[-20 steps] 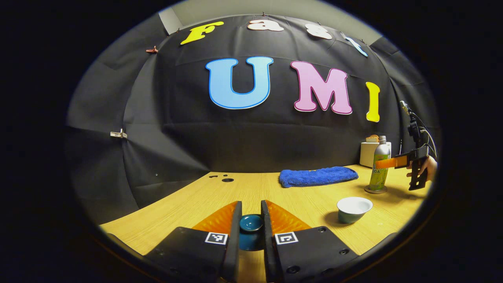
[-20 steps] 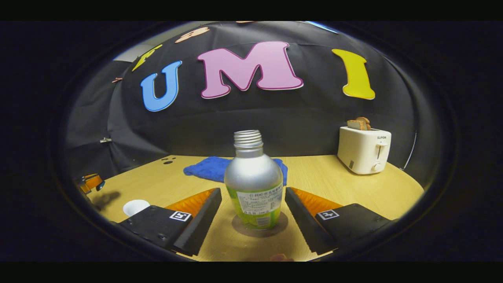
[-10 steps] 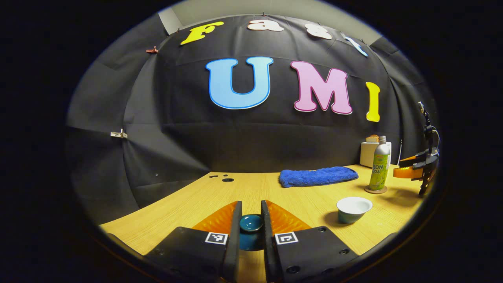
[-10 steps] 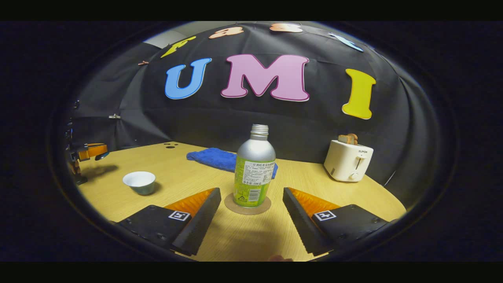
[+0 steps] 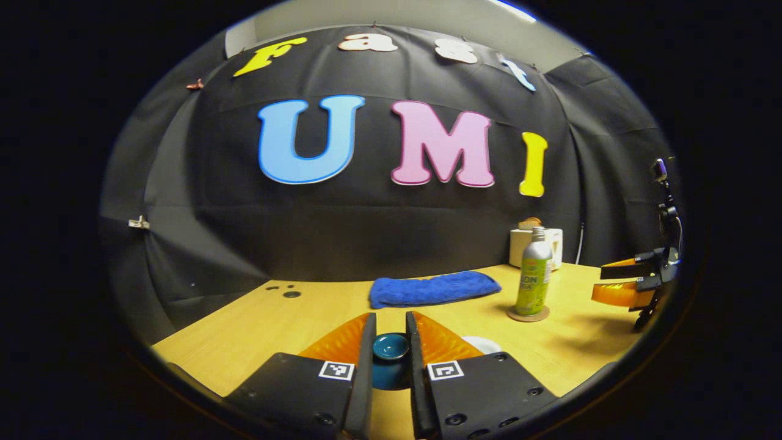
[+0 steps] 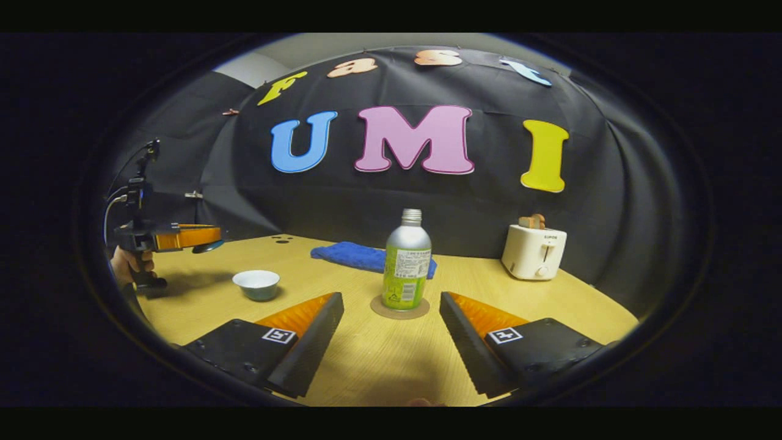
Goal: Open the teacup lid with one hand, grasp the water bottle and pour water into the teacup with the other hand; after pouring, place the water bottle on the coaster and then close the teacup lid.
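My left gripper (image 5: 391,319) is shut on the blue teacup lid (image 5: 391,347), held above the table. In the right gripper view, that left gripper (image 6: 186,237) hovers left of and above the uncovered white-lined teacup (image 6: 256,284), with the lid (image 6: 208,247) at its tips. The teacup's rim (image 5: 484,344) peeks out behind my left gripper's right finger. The silver and green water bottle (image 6: 406,263) stands upright and uncapped on the round coaster (image 6: 400,309). My right gripper (image 6: 391,300) is open, drawn back from the bottle. It also shows at far right (image 5: 626,282).
A blue towel (image 6: 360,256) lies behind the bottle, near the wall. A white toaster (image 6: 533,250) with bread in it stands at the back right. A hand (image 6: 125,263) holds the left gripper at the table's left edge. Small holes (image 5: 291,294) mark the tabletop.
My right gripper has backed away from the bottle, which stays on the coaster. My left gripper, still holding the lid, has moved right toward the teacup.
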Available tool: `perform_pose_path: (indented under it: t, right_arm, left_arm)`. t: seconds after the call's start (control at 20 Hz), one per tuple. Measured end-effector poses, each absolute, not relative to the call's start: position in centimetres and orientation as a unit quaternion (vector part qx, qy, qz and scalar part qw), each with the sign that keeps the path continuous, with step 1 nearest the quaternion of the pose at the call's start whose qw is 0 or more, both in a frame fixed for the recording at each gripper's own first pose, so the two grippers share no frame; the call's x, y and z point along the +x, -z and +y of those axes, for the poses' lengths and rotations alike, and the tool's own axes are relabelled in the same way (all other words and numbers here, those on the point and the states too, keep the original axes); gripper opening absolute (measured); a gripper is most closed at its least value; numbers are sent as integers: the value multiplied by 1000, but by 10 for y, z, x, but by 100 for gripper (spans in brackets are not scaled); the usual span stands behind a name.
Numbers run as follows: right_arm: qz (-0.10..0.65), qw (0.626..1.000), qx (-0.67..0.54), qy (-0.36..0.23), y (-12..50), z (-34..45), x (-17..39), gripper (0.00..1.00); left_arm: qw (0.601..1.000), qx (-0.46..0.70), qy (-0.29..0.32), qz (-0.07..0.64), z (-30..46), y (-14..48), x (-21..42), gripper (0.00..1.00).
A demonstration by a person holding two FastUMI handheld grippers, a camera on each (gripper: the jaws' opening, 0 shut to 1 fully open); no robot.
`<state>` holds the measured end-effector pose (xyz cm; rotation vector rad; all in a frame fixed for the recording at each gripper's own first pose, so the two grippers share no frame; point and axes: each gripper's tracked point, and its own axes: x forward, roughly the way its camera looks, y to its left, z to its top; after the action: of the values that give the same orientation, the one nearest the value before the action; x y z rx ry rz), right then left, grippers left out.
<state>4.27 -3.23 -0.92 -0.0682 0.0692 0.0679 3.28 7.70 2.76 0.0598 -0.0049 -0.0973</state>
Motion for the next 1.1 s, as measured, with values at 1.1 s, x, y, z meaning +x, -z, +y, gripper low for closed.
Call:
perform_pose_path:
  t: [1.1]
  right_arm:
    - [0, 1000, 6, -24, 3, -37, 42, 98]
  left_arm:
    - [990, 75, 93, 79, -5, 25, 75, 30]
